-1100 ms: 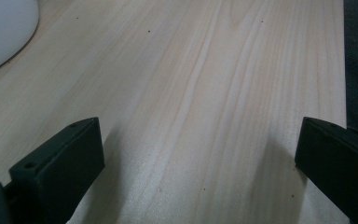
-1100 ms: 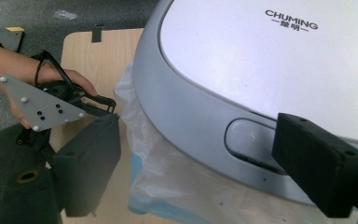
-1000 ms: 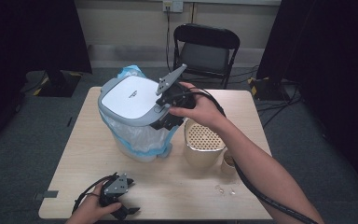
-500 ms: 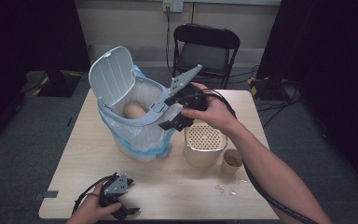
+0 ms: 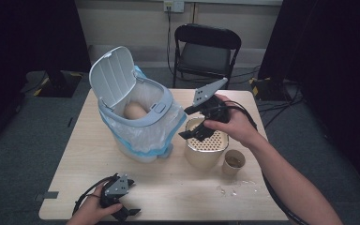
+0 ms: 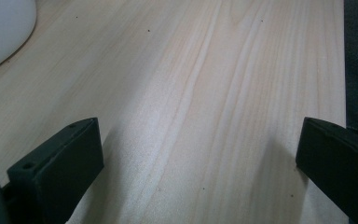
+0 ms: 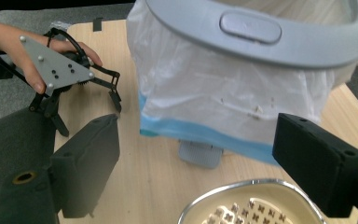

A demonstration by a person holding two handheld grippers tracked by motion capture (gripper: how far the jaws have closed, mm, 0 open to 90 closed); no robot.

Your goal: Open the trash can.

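Note:
A white pedal bin (image 5: pixel 138 124) lined with a clear and blue bag (image 7: pixel 223 98) stands on the table's left half. Its lid (image 5: pixel 112 77) stands up open, and a rounded beige thing (image 5: pixel 135 111) lies inside. My right gripper (image 5: pixel 186 123) hovers just right of the bin's rim, above a beige pot with a perforated top (image 5: pixel 206 152). It is open (image 7: pixel 196 163) with nothing between its jaws. My left gripper (image 5: pixel 129 213) rests at the table's front edge. It is open (image 6: pixel 200 154) over bare wood, and it also shows in the right gripper view (image 7: pixel 92 119).
A paper cup (image 5: pixel 234 161) of brown liquid stands right of the pot. Small wet spots or crumbs (image 5: pixel 229 190) lie in front of it. The bin's grey pedal (image 7: pixel 200 154) faces the pot. A black folding chair (image 5: pixel 206 51) stands behind the table (image 5: pixel 178 187).
The bin's lid has swung from closed to upright and open. My right gripper has moved right and slightly down, from the lid to above the perforated pot. The left gripper stayed still.

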